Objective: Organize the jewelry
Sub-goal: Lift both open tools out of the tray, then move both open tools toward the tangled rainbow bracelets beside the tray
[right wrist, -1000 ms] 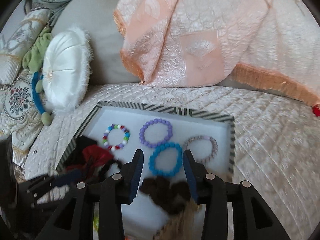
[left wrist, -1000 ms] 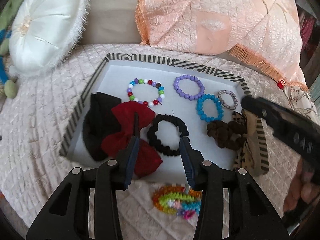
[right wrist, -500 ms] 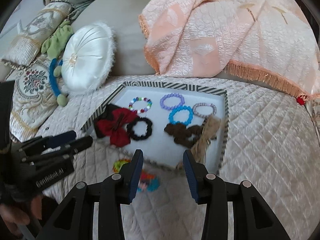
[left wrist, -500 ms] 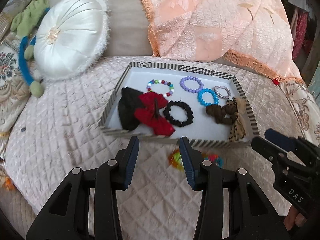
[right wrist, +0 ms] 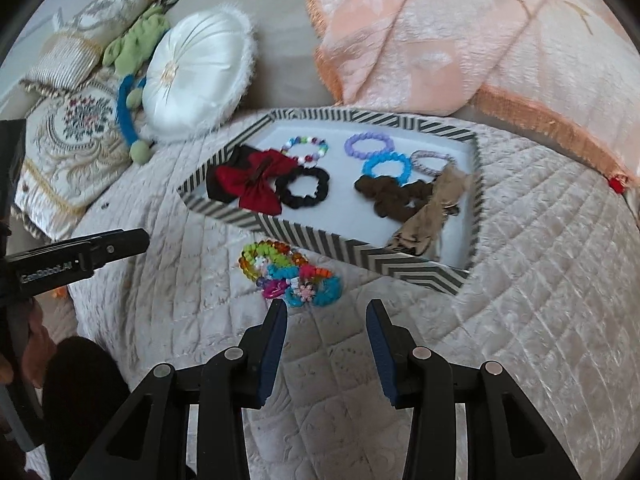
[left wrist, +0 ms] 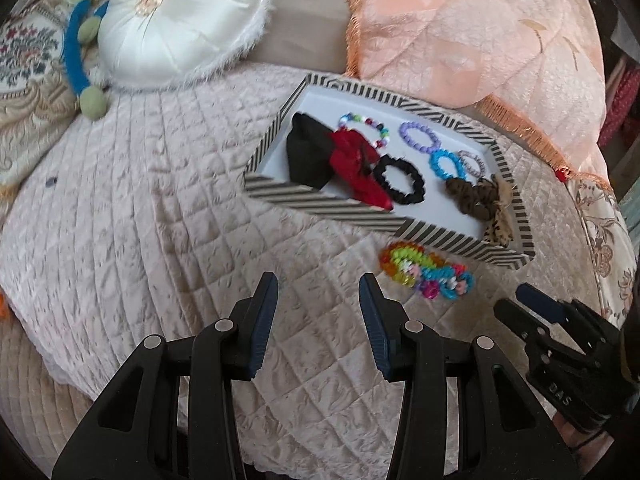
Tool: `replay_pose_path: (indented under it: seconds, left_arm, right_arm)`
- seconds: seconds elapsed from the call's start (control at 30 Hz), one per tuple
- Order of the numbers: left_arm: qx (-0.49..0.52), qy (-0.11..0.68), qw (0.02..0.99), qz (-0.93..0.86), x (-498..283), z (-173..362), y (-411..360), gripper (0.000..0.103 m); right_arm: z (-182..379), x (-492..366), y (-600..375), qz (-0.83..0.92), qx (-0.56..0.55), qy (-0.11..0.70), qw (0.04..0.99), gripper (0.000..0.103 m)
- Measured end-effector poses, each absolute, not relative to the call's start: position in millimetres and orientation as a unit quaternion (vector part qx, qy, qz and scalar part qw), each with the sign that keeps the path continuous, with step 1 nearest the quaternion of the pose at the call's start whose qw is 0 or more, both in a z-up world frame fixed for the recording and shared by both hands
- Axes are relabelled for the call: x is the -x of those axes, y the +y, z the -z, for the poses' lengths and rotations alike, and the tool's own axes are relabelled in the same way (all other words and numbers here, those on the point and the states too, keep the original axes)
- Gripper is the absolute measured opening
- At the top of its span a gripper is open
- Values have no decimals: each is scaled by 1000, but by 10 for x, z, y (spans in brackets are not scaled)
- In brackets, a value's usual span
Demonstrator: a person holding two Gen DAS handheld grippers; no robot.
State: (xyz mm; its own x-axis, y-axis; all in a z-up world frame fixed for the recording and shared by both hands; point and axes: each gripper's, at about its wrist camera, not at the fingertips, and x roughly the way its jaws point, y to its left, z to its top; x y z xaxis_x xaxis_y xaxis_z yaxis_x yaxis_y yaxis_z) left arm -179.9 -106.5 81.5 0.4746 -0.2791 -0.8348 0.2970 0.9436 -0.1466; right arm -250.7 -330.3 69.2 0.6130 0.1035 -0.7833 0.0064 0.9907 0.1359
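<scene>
A striped tray (left wrist: 320,201) (right wrist: 328,246) on the quilted bed holds a red bow (left wrist: 356,164) (right wrist: 256,182), a black scrunchie (left wrist: 401,178) (right wrist: 304,187), a brown scrunchie (left wrist: 470,196) (right wrist: 390,196) and several bead bracelets. A heap of colourful bead bracelets (left wrist: 426,270) (right wrist: 290,274) lies on the quilt just in front of the tray. My left gripper (left wrist: 318,286) is open and empty, over bare quilt to the left of the heap. My right gripper (right wrist: 327,314) is open and empty too, just short of the heap, which lies slightly left of it.
A round white cushion (left wrist: 180,20) (right wrist: 196,76), embroidered pillows (right wrist: 68,148) and a green and blue soft toy (right wrist: 134,92) lie at the back left. A peach blanket (left wrist: 480,36) (right wrist: 460,40) is piled behind the tray. Open quilt (left wrist: 140,200) spreads left of the tray.
Both grippers have drawn back from over the tray toward the near side of the bed. The whole tray and the bead heap in front of it now show. Neither gripper's jaws moved.
</scene>
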Motion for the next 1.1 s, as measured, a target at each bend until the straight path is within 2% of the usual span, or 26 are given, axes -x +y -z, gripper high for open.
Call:
replay_pose_path:
  seconds: [0.43,0.47,0.57,0.63,0.7,0.73,0.93,1.03,1.1]
  left_arm:
    - [5,514,843,160,1601,-535,-1015,42]
    - [5,516,842,160,1593,-524,-1022,42]
    - [4,518,840,162,1582,-502,-1045,42]
    - [3,519,839,163,1577,-496,-1065,42]
    - [5,520,838,166,1572,-495,-1086,42]
    - [6,520,838,167,1572,-495,-1098,42]
    - [-2,523,833,180,1618,-479,-1263,42]
    - [-6,523,832,186,1662,-474,-1318,42]
    - [-9,523,832,186,1675,-470,-1319,42]
  right_arm:
    - [-383,1942,-3293,-106,-21,475,874,39]
    - [-358,1920,-3287,-109,-23,477,872,37]
    - [-295,1902,-3299,-126,-46,481,866,21]
    - [-321,1937,-3308,-128,-51,473,870,19]
    - [-413,2024,-3366,-130,-72,456,878,3]
    - [-468,2074,-3401,-131,-83,448,881,0]
    - [-716,2359,-3543,-133,-103,422,891,0]
    - [-689,2345,-3467,-121,-62,432,891,0]
    - [-640,2281,-3424,-116,-47,443,888,7]
